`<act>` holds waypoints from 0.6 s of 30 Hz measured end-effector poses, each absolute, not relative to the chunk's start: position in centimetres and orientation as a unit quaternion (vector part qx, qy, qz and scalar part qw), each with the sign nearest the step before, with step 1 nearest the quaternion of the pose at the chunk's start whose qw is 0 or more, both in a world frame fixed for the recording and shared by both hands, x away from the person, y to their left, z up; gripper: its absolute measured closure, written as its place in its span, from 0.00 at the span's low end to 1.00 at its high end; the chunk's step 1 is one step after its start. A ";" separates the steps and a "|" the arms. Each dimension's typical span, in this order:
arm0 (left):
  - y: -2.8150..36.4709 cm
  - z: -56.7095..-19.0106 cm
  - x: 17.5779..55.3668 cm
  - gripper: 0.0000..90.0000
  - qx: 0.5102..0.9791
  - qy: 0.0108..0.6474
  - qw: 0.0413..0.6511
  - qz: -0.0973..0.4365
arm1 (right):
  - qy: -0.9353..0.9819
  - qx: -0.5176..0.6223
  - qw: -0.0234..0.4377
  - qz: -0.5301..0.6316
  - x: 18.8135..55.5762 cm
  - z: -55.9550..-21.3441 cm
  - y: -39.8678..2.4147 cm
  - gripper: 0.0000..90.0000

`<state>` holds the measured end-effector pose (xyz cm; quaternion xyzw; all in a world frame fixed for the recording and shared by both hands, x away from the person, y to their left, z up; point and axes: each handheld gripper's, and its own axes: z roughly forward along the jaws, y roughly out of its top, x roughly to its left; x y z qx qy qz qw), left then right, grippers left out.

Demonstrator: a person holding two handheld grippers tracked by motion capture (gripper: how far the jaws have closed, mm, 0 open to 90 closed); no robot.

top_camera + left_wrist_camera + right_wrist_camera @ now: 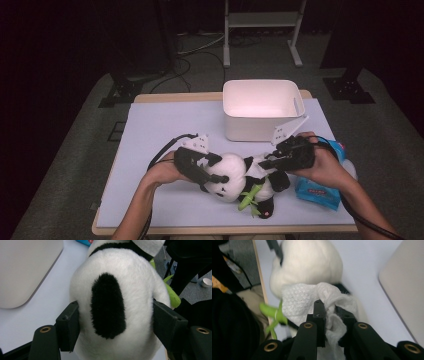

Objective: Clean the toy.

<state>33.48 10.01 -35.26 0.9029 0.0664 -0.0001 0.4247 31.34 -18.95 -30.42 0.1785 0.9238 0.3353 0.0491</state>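
Wet wipe (312, 307) sits pinched in the R gripper (329, 315), jaws narrow, pressed on panda plush (240, 182) lying at table's (150, 130) front edge. L gripper (115, 322) clamps its head (117, 290). Keep head pinned & wipe w/ short, light strokes so cloth doesn't slip.

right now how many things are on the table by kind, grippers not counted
plush panda: 1
white wipe: 1
white bin: 1
blue wipes pack: 1
total: 4
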 end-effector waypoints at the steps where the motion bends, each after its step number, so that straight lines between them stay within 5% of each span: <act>1: 9.9 -35.2 33.5 0.33 0.904 0.063 0.423 0.002 | 0.925 0.174 0.047 0.334 31.5 -30.4 -18.4 0.88; 10: 9.8 -35.1 33.5 0.33 0.905 0.060 0.422 0.002 | 0.923 0.132 0.034 0.360 32.9 -29.2 -12.8 0.88; 18: 10.1 -35.3 33.5 0.33 0.905 0.063 0.422 0.001 | 0.931 0.129 0.025 0.341 33.5 -29.4 -11.9 0.88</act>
